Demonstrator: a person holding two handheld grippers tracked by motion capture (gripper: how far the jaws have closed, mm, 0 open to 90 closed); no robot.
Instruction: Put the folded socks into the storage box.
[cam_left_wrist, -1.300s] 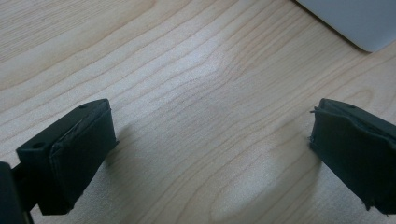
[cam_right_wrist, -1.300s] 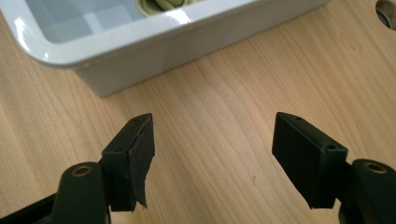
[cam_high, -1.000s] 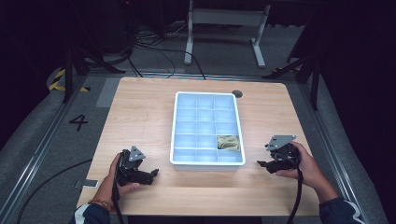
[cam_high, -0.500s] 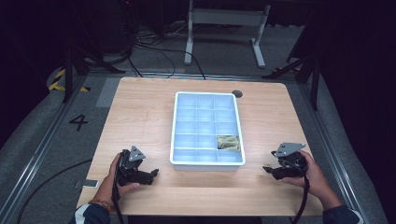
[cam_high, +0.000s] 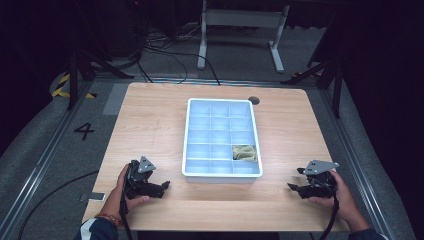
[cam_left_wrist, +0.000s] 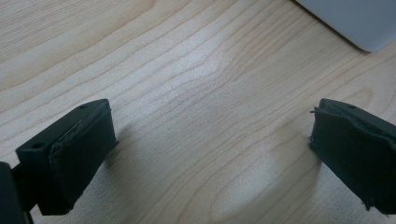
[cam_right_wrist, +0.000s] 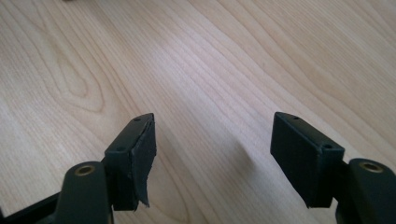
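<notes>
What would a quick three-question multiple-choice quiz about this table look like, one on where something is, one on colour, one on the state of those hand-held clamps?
1. Where in the tray does the crumpled beige item lie?
A. far left corner
B. right column, second row from the near end
C. centre

2. What colour is the tray?
A. red
B. pale blue-white
C. black

3. How do the left gripper and right gripper stand?
A. both open, empty
B. both shut
C. each holding something

Answers: 1 B, the high view shows it there. 2 B, its walls look pale. 3 A, both gripper views show jaws apart over bare wooden table.

Bare table (cam_high: 150, 125) either side of the central tray (cam_high: 187, 145).
</notes>
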